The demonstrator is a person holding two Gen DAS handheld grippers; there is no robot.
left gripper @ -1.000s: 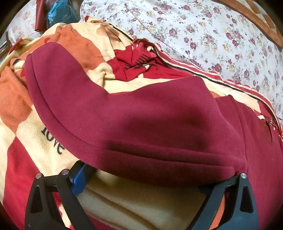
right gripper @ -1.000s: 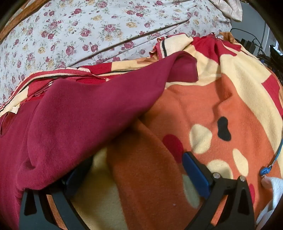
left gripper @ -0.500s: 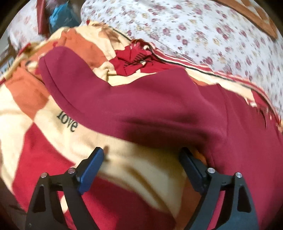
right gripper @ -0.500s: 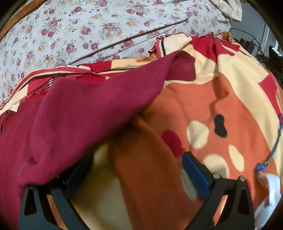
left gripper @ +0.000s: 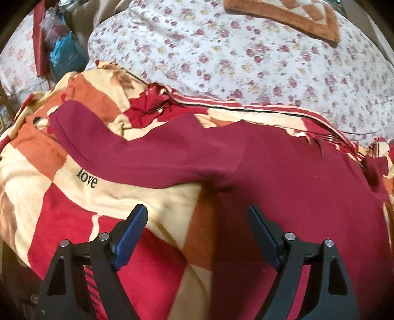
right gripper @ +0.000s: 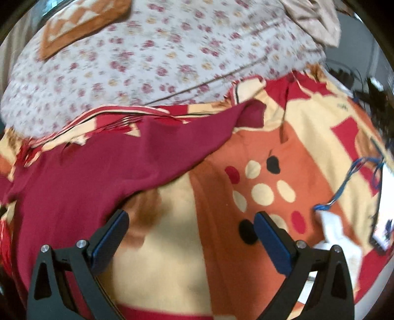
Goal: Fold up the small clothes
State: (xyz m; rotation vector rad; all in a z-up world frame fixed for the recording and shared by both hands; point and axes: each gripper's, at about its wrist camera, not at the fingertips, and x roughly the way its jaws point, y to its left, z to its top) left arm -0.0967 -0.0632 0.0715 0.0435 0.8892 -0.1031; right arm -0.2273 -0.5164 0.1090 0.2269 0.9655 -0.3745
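Note:
A maroon long-sleeved top (left gripper: 307, 187) lies spread on a patterned blanket (left gripper: 73, 221). In the left wrist view its sleeve (left gripper: 128, 152) runs out to the upper left. My left gripper (left gripper: 197, 211) hovers above the blanket just short of the armpit; its jaws are closing with nothing between them. In the right wrist view the top (right gripper: 93, 177) fills the left side, and its other sleeve (right gripper: 221, 133) reaches up to the right. My right gripper (right gripper: 192, 216) stands open over bare blanket, its left finger (right gripper: 110, 233) beside the top's edge.
A floral sheet (left gripper: 246, 61) covers the bed beyond the blanket, with a brown checked cushion (left gripper: 295, 17) at the back. A blue bag (left gripper: 64, 59) sits far left. A blue cable (right gripper: 349, 179) and white items (right gripper: 332, 229) lie on the blanket's right side.
Both grippers have risen and drawn back from the top. Its edge, which lay across their fingers, now rests on the blanket ahead of them. The left jaws stand somewhat narrower.

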